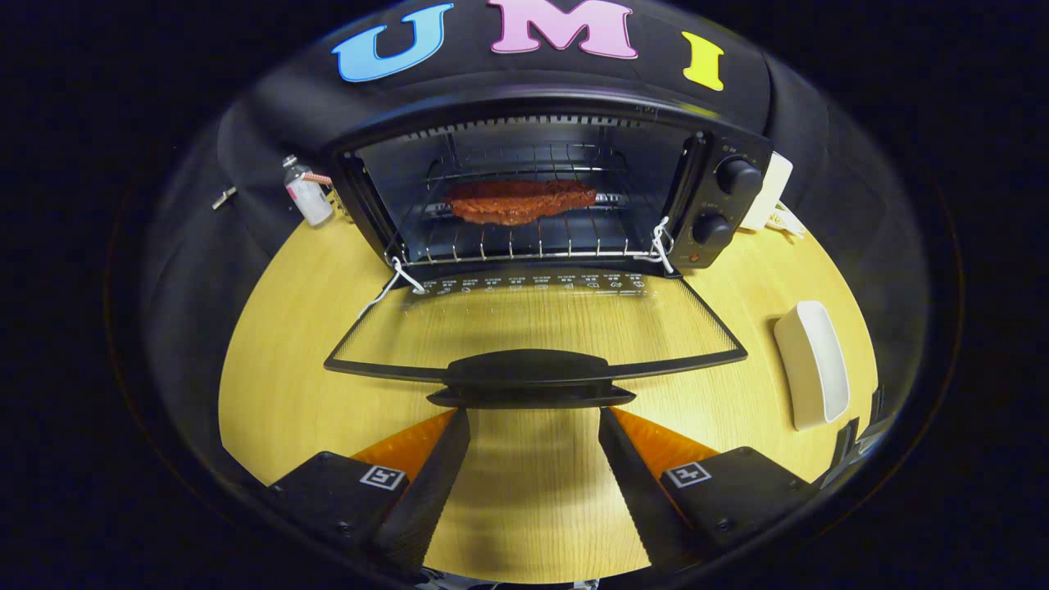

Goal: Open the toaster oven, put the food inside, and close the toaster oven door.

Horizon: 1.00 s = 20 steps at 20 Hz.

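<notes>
Just short of the toaster oven (pixel 557 188) door handle (pixel 529 377), gripper (pixel 534 426) jaws spread wide and empty, red meat slab (pixel 520 201) already on the rack inside, door (pixel 533 324) flat down on bench (pixel 279 360); closing step pending, next likely hook under handle and lift.

you're looking at a round light-wood table (pixel 287 385) filling the middle of the frame. the toaster oven (pixel 557 188) stands on it at upper centre. a small white bottle (pixel 307 195) sits at upper left beside the oven, and a white oblong dish (pixel 813 362) lies at right. the gripper (pixel 533 414), fingers spread, hovers at lower centre.
</notes>
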Each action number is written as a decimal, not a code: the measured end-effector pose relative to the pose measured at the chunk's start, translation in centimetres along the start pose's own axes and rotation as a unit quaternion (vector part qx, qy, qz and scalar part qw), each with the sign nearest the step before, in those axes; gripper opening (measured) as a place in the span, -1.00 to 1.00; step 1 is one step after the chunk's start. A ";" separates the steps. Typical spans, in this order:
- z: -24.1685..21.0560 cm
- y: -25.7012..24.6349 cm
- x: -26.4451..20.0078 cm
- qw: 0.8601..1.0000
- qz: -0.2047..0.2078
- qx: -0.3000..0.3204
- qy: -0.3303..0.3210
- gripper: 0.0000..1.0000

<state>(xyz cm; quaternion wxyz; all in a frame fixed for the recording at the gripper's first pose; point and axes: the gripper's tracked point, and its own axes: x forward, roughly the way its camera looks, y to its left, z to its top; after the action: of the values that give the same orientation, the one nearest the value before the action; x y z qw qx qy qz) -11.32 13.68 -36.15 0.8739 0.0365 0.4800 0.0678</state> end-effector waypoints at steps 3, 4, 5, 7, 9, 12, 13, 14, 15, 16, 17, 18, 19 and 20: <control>1.0 0.1 -1.2 1.000 0.012 0.002 -0.019 0.98; 1.6 0.1 -1.7 0.999 0.013 0.003 -0.030 0.99; 2.2 0.3 -2.3 0.999 0.016 0.003 -0.042 0.99; 3.5 0.4 -3.1 0.997 0.020 -0.008 -0.069 0.98; 4.6 0.7 -3.9 0.996 0.029 -0.014 -0.085 0.98; 7.5 1.0 -6.3 0.990 0.042 -0.029 -0.134 0.99; 7.8 0.8 -7.0 0.987 0.041 -0.040 -0.148 0.98; 7.9 0.7 -7.8 0.985 0.041 -0.049 -0.158 0.98; 8.4 0.9 -8.2 0.983 0.044 -0.056 -0.167 0.98; 8.6 0.9 -8.8 0.981 0.044 -0.062 -0.176 0.98; 8.9 0.9 -9.6 0.979 0.044 -0.068 -0.189 0.98; 9.0 0.7 -10.3 0.977 0.042 -0.073 -0.198 0.98; 9.0 0.4 -10.9 0.975 0.043 -0.074 -0.205 0.98; 9.0 0.3 -11.5 0.974 0.045 -0.074 -0.210 0.98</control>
<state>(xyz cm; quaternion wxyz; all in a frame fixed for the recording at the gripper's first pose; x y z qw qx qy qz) -9.86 12.24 -21.74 0.9515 0.0066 0.2775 0.1328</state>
